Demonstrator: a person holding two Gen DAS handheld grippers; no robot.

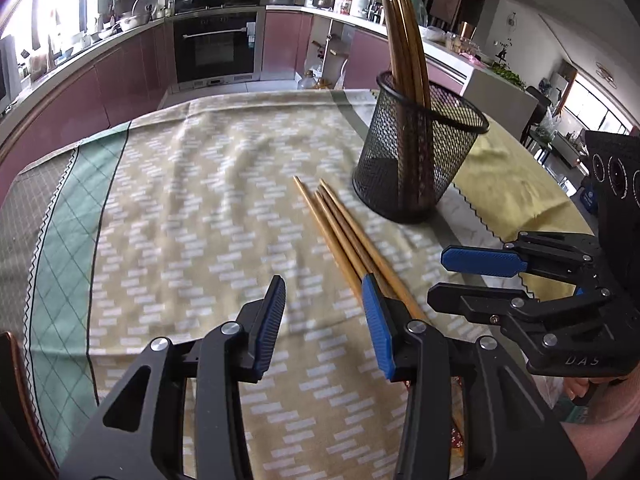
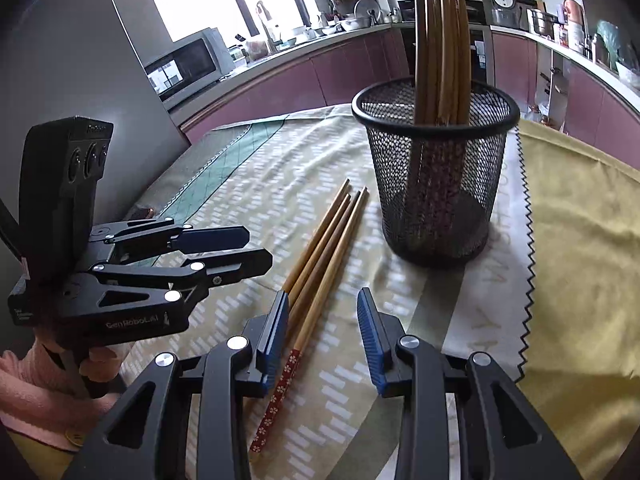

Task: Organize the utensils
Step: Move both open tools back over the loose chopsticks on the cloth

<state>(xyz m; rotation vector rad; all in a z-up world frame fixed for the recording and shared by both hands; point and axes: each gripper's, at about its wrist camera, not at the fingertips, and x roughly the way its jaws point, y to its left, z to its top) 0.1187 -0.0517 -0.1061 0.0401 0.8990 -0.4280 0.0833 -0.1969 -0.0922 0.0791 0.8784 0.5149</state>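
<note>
Several wooden chopsticks [image 1: 340,228] [image 2: 324,248] lie side by side on the patterned cloth, their red flowered ends towards me. Beyond them stands a black mesh cup [image 1: 416,160] [image 2: 436,184] holding several more chopsticks upright. My left gripper [image 1: 324,292] [image 2: 256,248] hovers open just left of the loose chopsticks, which run under its right finger [image 1: 378,320]. My right gripper [image 2: 323,304] [image 1: 438,276] is open too. The chopsticks' patterned ends pass beside its left finger [image 2: 276,332], and the pads press on nothing.
A beige patterned tablecloth [image 1: 200,200] with a green border covers the table. A yellow cloth with a zigzag edge [image 2: 580,260] lies to the right of the cup. Kitchen counters, an oven and a microwave stand far behind. A hand in a pink sleeve [image 2: 36,380] holds the left gripper.
</note>
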